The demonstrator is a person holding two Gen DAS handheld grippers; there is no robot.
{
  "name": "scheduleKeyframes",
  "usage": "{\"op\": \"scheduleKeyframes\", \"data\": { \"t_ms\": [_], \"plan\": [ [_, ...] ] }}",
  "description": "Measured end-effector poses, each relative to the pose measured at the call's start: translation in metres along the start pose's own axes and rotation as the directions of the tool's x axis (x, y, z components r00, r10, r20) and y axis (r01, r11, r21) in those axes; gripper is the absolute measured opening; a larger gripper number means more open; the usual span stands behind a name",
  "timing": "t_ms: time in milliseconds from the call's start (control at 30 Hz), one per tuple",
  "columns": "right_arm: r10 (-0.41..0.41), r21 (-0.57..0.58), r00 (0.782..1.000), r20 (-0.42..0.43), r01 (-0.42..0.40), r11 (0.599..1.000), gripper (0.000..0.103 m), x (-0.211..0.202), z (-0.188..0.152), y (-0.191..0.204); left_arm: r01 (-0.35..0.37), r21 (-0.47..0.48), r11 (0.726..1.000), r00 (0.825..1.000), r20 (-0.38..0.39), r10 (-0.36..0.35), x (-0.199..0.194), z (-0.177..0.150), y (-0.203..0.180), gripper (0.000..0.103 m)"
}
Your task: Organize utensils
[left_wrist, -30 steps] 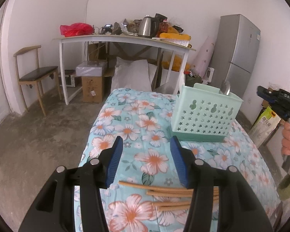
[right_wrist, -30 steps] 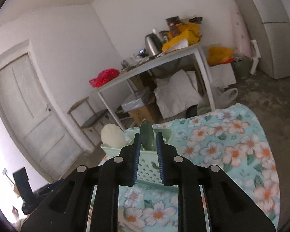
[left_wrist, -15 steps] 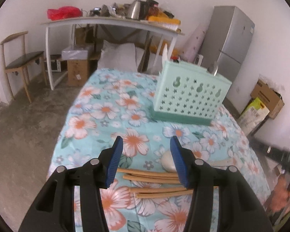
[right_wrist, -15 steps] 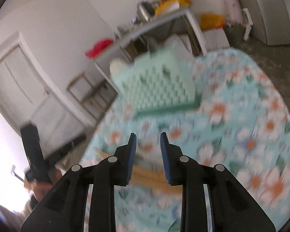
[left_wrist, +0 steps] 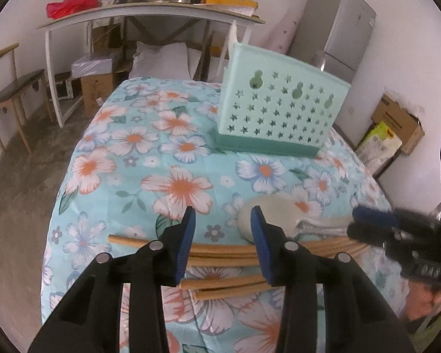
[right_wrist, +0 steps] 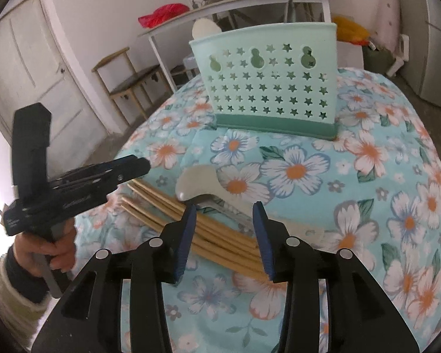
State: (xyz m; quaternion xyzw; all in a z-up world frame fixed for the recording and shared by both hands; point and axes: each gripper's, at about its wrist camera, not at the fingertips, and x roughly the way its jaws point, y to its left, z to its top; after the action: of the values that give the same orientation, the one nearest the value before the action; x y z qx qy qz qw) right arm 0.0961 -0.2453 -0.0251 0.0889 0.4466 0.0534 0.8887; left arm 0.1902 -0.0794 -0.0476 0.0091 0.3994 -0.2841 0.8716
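Both tools now over the loose utensils. My right gripper (right_wrist: 224,232), which a second ago pinched a metal spoon above the caddy (right_wrist: 267,85), hangs empty with jaws spread over the chopsticks (right_wrist: 191,220) — that spoon is delivered, I judge. My left gripper (left_wrist: 222,238), jaws also apart and holding nothing, has lowered toward the same bundle. The white spoon (left_wrist: 279,214) lies touching the chopsticks on the floral cloth (left_wrist: 150,153) — next pick.

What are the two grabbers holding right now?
Nothing. The left gripper and right gripper are both open, above the chopsticks.
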Motion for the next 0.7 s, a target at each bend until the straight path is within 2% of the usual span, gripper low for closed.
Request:
{"op": "scheduleKeyframes", "data": {
  "t_ms": [133, 233, 333, 467, 600, 700],
  "plan": [
    [-0.017, -0.112, 1.000, -0.015, 0.015, 0.994, 0.043, 0.008, 0.012, 0.009, -0.054, 0.002, 0.999, 0.998, -0.038, 0.054, 0.008, -0.006, 0.005, 0.038],
    [-0.053, -0.231, 0.998, -0.038, 0.043, 0.972, 0.043, 0.019, 0.019, 0.017, -0.067, -0.018, 0.998, 0.997, -0.046, 0.066, 0.009, -0.009, 0.012, 0.038],
    [-0.108, -0.363, 0.992, -0.072, 0.075, 0.929, 0.043, 0.034, 0.022, 0.026, -0.079, -0.023, 0.997, 0.996, -0.047, 0.078, 0.009, -0.011, 0.016, 0.038],
    [-0.148, -0.504, 0.983, -0.112, 0.072, 0.861, 0.043, 0.049, 0.021, 0.040, -0.077, -0.031, 0.997, 0.996, -0.053, 0.075, 0.011, -0.012, 0.019, 0.038],
    [-0.189, -0.574, 0.974, -0.125, 0.085, 0.814, 0.041, 0.064, 0.018, 0.048, -0.071, -0.037, 0.997, 0.996, -0.056, 0.069, 0.012, -0.012, 0.021, 0.038],
    [-0.189, -0.553, 0.976, -0.113, 0.096, 0.828, 0.037, 0.068, 0.023, 0.047, -0.068, -0.039, 0.997, 0.996, -0.056, 0.066, 0.012, -0.013, 0.022, 0.038]
  ]
}}
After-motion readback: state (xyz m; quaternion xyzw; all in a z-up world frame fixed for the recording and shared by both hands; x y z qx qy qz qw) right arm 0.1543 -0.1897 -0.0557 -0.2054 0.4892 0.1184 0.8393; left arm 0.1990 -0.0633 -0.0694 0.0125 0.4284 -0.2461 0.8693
